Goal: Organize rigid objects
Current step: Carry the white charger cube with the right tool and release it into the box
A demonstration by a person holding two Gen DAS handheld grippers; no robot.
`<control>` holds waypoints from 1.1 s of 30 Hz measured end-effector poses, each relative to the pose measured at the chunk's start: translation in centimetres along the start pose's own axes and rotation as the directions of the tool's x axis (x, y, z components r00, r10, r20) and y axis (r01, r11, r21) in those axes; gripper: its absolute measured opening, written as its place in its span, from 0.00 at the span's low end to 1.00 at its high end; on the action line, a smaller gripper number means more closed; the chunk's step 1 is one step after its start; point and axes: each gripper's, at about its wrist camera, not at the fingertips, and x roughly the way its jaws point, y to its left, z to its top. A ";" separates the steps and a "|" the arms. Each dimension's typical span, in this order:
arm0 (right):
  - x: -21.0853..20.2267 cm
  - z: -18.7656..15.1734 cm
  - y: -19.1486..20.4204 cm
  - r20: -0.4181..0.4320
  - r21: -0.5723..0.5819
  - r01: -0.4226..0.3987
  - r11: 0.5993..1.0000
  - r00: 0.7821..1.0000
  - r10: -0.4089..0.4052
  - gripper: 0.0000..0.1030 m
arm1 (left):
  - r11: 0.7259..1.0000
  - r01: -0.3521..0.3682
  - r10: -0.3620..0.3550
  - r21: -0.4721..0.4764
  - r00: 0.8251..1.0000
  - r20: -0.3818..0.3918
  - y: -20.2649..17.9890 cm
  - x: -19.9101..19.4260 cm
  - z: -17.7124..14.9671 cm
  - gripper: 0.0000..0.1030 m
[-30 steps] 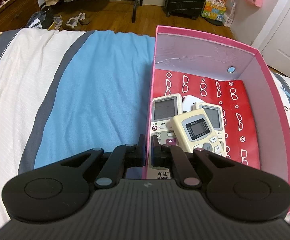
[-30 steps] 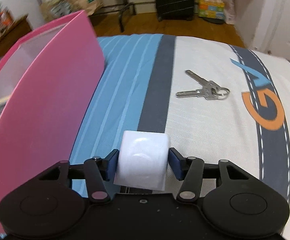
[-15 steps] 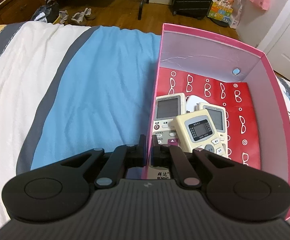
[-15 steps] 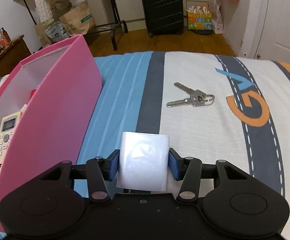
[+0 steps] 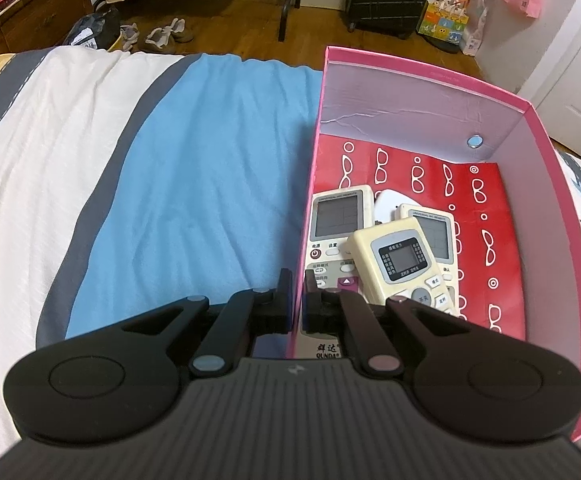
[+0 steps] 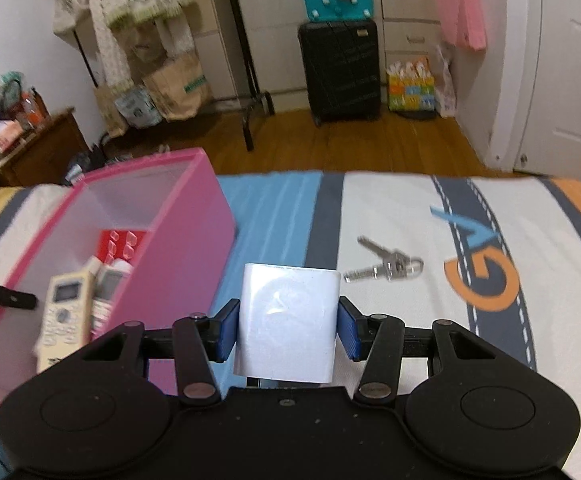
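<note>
Glossy white rounded block [image 6: 288, 326] pinched between right gripper [image 6: 288, 330] pads above striped bedding [image 6: 390, 216]. Left gripper [image 5: 298, 300] clamped tight on pink cardboard box [image 5: 426, 80] wall; smooth plastic remotes [image 5: 404, 264] inside, metal keys [image 6: 386, 266] beyond.

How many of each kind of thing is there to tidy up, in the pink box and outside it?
Remote controls in the pink box: 3
White block held in the right gripper: 1
Bunch of keys on the bed: 1
Total: 5
A white thing under the remotes is too hidden to count.
</note>
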 end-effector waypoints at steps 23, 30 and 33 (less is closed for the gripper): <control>-8.3 0.1 8.4 0.065 -0.206 -0.376 0.903 0.916 0.397 0.54 | 1.000 -0.007 0.006 0.030 1.000 0.018 -0.2 -0.2 -0.5 0.03; -5.5 1.8 13.0 -0.128 -0.318 -0.440 0.840 0.898 0.422 0.54 | 0.999 0.037 -0.037 0.024 0.999 0.019 0.5 -0.3 -0.4 0.03; -2.4 2.1 15.3 -0.220 -0.398 -0.385 0.833 0.921 0.320 0.54 | 0.999 0.042 -0.042 0.026 0.999 0.023 0.5 -0.4 -0.5 0.03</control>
